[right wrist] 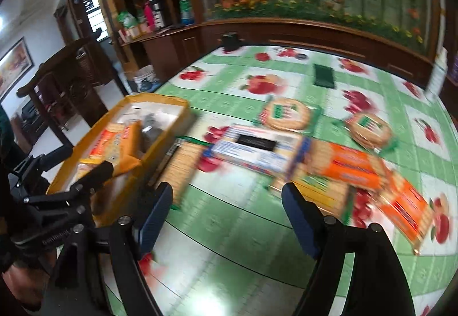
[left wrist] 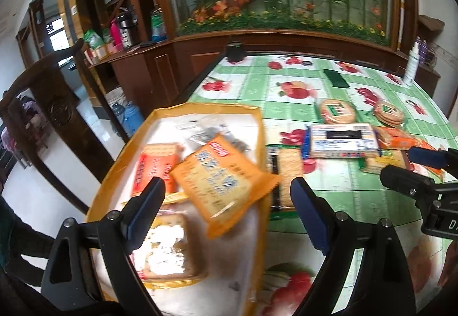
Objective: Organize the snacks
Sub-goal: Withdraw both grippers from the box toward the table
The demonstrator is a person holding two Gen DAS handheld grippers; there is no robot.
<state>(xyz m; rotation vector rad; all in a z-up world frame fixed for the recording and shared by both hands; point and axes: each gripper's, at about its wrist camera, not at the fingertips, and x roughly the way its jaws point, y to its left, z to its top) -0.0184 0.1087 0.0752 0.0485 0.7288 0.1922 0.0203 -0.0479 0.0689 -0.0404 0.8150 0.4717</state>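
A yellow cardboard box (left wrist: 262, 127) sits at the table's left edge and holds several snack packs. An orange-yellow cracker pack (left wrist: 223, 181) lies tilted across its right rim. My left gripper (left wrist: 229, 201) is open above the box, empty. My right gripper (right wrist: 227, 210) is open and empty above the green tablecloth. Ahead of it lie a white-blue biscuit pack (right wrist: 254, 151), orange packs (right wrist: 349, 167), and two round cracker packs (right wrist: 287, 114) (right wrist: 369, 127). A long cracker sleeve (right wrist: 183, 167) lies beside the box (right wrist: 160, 99). The right gripper also shows in the left wrist view (left wrist: 412, 170).
A dark green flat object (left wrist: 336, 78) and a white bottle (left wrist: 412, 61) are on the far side of the table. A black cup (left wrist: 235, 51) stands at the far edge. A wooden cabinet with a flower display stands behind. A chair (left wrist: 43, 104) stands left.
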